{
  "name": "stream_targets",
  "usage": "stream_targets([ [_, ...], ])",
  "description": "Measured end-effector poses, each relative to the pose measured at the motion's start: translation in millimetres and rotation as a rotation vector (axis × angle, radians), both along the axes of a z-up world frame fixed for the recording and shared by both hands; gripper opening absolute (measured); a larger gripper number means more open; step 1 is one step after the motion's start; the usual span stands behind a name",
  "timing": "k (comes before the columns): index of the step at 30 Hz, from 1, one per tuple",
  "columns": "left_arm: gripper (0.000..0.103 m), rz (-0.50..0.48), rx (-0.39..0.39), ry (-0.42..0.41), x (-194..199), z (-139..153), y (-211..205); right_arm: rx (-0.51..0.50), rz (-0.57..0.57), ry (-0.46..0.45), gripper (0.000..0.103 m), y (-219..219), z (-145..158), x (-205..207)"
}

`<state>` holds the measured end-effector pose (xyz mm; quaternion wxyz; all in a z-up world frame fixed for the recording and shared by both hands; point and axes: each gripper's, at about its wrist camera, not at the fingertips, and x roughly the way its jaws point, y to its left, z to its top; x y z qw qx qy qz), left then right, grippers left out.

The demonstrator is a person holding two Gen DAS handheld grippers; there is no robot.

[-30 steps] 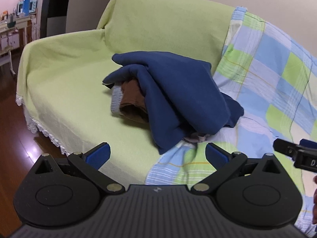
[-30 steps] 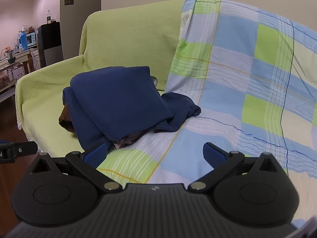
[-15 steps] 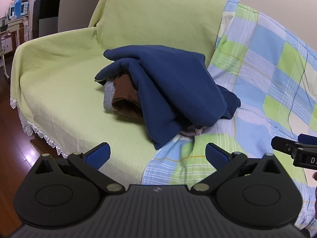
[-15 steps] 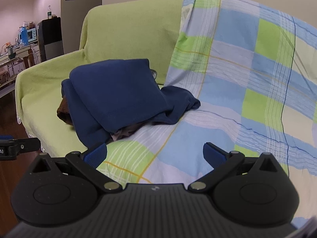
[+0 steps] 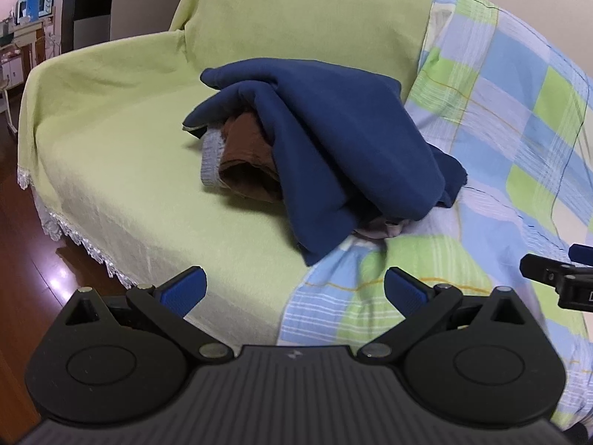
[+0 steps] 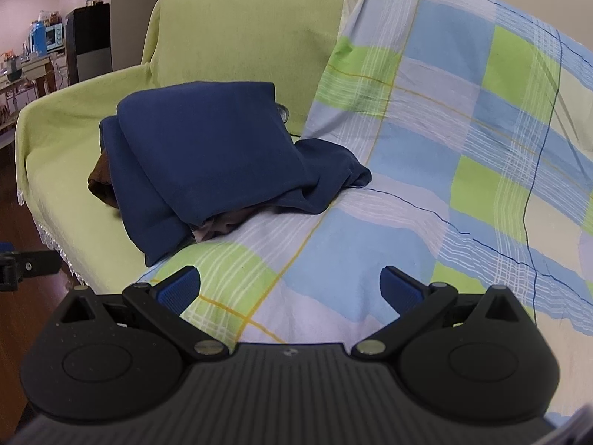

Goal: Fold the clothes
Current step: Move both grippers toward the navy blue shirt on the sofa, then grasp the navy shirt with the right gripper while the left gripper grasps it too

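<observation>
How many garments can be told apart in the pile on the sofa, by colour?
Navy blue garment: 1
Brown garment: 1
Pale pinkish garment, mostly hidden: 1
Light blue-grey ribbed edge, which garment it belongs to unclear: 1
Total: 4 visible pieces

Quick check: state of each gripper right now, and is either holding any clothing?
Left gripper: open, holding nothing.
Right gripper: open, holding nothing, short of the navy garment.

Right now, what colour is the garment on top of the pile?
Navy blue garment, clearest in the right wrist view.
</observation>
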<state>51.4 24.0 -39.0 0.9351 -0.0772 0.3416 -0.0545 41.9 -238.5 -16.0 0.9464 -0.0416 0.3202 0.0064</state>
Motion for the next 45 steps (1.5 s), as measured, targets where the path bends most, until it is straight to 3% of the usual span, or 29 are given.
stream_targets([
  [4,0.103,-0.01,0.019,-0.01,7.8,-1.5,5.5,-0.016,0.01,0.013,0.102,3.5,-2.3,9.1],
  [12,0.103,-0.068,0.139,-0.033,29.9,-1.5,10.7,-0.025,0.034,0.042,0.102,14.1,-10.9,24.9],
  [24,0.103,-0.088,0.18,-0.038,67.3,-2.5,26.4,-0.064,0.041,0.079,0.102,23.4,-22.0,51.1],
  [40,0.103,-0.127,0.21,-0.038,99.0,-14.2,30.8,-0.098,0.091,0.045,0.102,24.3,-24.7,74.8],
  [45,0.103,-0.181,0.23,-0.081,106.4,-15.3,30.8,-0.127,0.126,0.011,0.102,29.2,-22.6,81.7],
])
